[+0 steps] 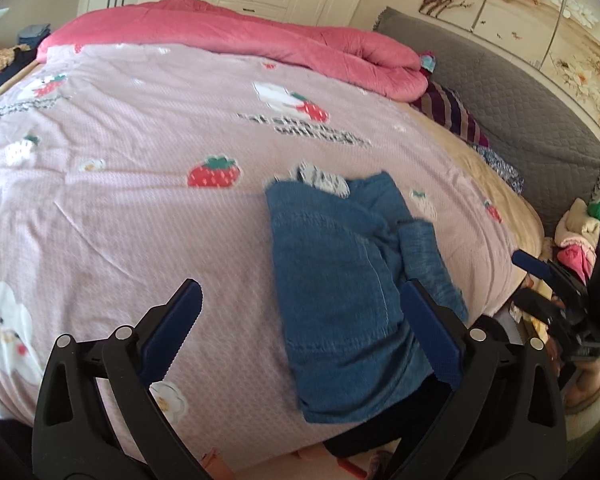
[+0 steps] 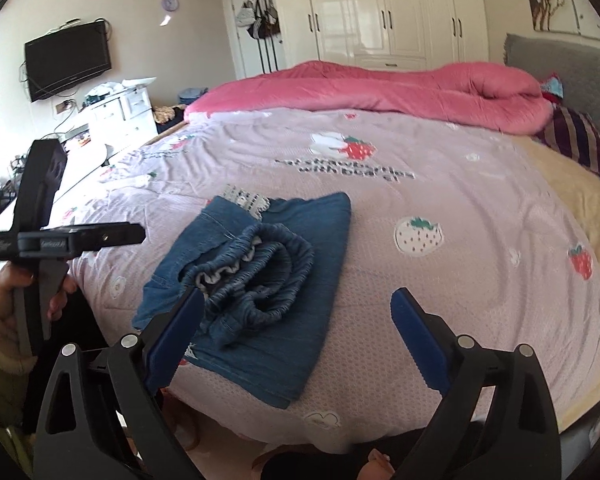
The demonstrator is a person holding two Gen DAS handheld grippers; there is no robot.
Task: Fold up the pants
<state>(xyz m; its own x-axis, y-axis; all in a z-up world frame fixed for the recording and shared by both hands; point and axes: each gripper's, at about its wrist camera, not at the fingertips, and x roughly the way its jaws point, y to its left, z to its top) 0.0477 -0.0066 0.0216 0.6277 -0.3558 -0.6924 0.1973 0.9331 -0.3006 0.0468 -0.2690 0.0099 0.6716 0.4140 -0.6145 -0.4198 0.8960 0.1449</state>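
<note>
Hovering with both blue-padded grippers, left (image 1: 300,316) and right (image 2: 298,324), spread apart and empty, over folded blue denim pants (image 2: 256,292) lower centre; judging fold nearly finished, needing tidying the bunched elastic waistband (image 2: 256,256).

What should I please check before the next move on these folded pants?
1. Left gripper jaws open, holding nothing: ok.
2. Right gripper jaws open, holding nothing: ok.
3. Pants lie folded on the bedspread: ok.
4. Elastic waistband flat and tucked in: not ok, it sits bunched on top.
5. Pants fully supported by the bed: ok, though near the front edge.
6. Lower layers aligned: cannot tell.
</note>
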